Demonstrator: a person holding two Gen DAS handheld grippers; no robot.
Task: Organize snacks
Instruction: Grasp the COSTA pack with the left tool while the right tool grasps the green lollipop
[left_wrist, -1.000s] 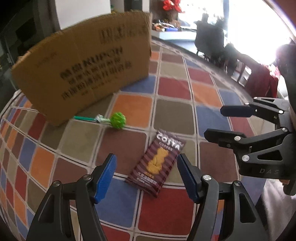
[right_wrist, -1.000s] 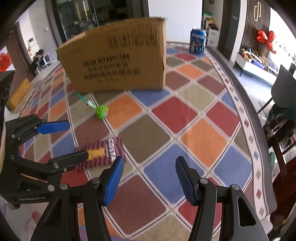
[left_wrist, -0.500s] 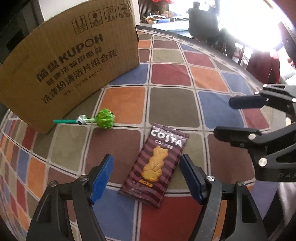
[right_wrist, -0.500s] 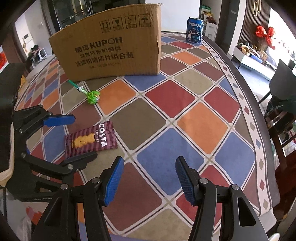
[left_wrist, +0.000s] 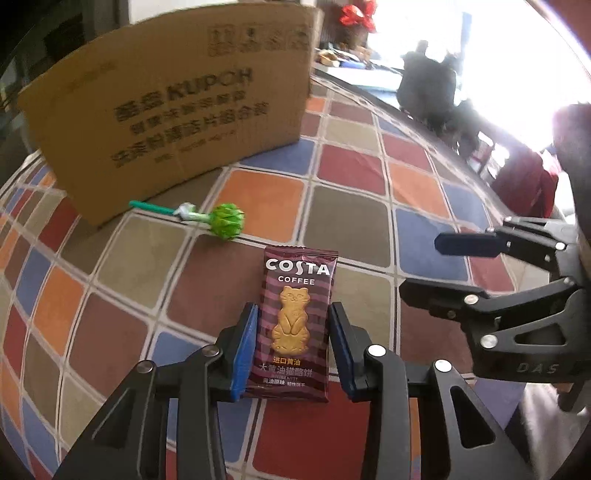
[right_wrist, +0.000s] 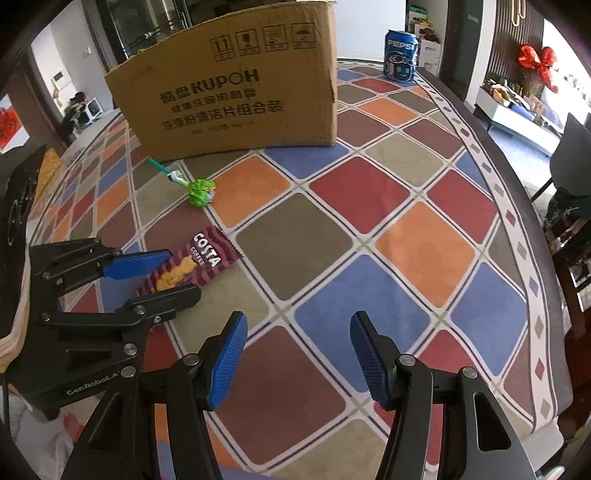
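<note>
A maroon Costa Coffee biscuit packet (left_wrist: 295, 325) lies on the checkered tablecloth; it also shows in the right wrist view (right_wrist: 184, 267). My left gripper (left_wrist: 291, 350) has narrowed around its lower half, the blue pads close to both long edges, with a small gap still showing on the right side. A green-wrapped lollipop (left_wrist: 225, 220) lies just beyond it, in front of a large cardboard box (left_wrist: 166, 110). My right gripper (right_wrist: 297, 363) is open and empty over the cloth, to the right of the left gripper (right_wrist: 162, 275).
A Pepsi can (right_wrist: 400, 55) stands behind the box at the far right. The table's curved edge (right_wrist: 532, 280) runs along the right, with chairs beyond it. The right gripper's body (left_wrist: 517, 306) sits close to the packet's right.
My left gripper has moved forward over the packet and narrowed its jaws around it. The packet now lies straight between the pads. The right gripper stays open.
</note>
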